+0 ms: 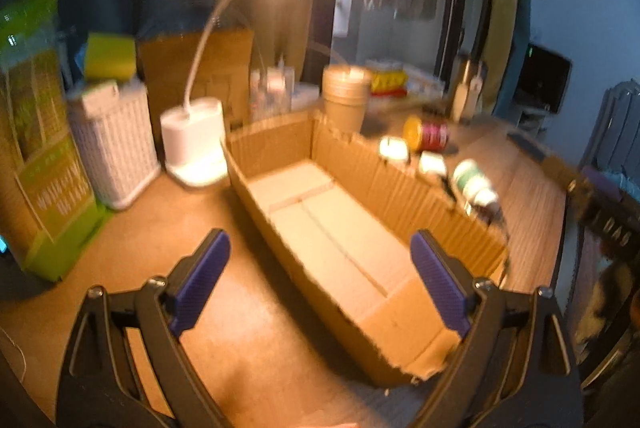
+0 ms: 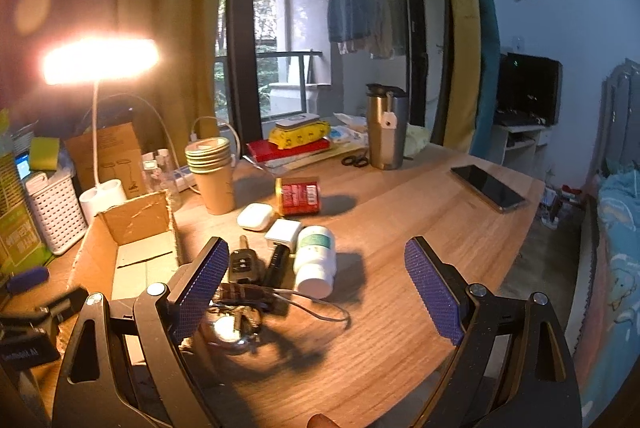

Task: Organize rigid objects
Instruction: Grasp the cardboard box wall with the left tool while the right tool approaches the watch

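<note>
Both tools are empty. The left gripper [image 1: 320, 280] hangs with its jaws spread wide over the near end of the cardboard box [image 1: 340, 224], which fills the centre of the left wrist view and shows only its pale bottom flaps. The right gripper [image 2: 316, 292] is equally wide open, holding nothing, low over the wooden table [image 2: 420, 228].

The things to sort lie in a cluster at centre of the right wrist view, just right of the box: a white pill bottle [image 2: 315, 260], a car key [image 2: 241, 262] on a ring of keys [image 2: 236, 320], a black stick-shaped item [image 2: 278, 262], a white charger cube [image 2: 283, 232], a white earbud case [image 2: 255, 217] and a red tin [image 2: 299, 195].

The bottle looks light, stiff and smooth, likely to roll; it lies on its side, long axis running up-frame, cap end toward the camera. Closing across its body mid-length seems safest. The key and black stick also point up-frame, side by side, close enough that separating them may be fiddly. The key ring, with its wire loop, would probably dangle and shift when lifted. The tin lies on its side, axis across the frame.
</note>
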Action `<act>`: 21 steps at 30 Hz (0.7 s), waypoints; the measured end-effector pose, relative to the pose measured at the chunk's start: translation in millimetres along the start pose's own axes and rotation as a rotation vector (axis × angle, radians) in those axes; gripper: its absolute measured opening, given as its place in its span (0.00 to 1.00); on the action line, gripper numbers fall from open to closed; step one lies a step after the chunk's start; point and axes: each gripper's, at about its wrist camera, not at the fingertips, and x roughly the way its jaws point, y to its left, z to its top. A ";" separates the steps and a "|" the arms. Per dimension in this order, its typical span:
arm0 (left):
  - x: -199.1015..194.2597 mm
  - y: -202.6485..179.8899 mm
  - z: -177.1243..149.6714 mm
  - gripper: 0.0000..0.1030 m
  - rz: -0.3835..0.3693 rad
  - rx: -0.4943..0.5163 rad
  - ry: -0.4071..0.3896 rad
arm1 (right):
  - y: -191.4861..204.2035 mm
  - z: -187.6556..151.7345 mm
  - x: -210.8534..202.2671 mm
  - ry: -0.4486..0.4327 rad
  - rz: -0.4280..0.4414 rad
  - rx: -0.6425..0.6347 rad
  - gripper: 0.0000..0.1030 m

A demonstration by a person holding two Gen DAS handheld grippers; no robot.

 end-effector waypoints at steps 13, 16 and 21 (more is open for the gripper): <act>49.1 6.9 -13.7 0.70 -0.062 -0.072 0.264 | -26.1 -8.7 5.4 0.034 -0.005 0.052 0.89; 51.4 9.9 -11.0 0.58 -0.077 -0.066 0.269 | -26.9 -11.1 7.9 0.048 0.002 0.059 0.89; 48.5 14.0 -4.7 0.44 -0.076 -0.037 0.275 | -24.9 -15.6 14.2 0.080 0.025 0.059 0.89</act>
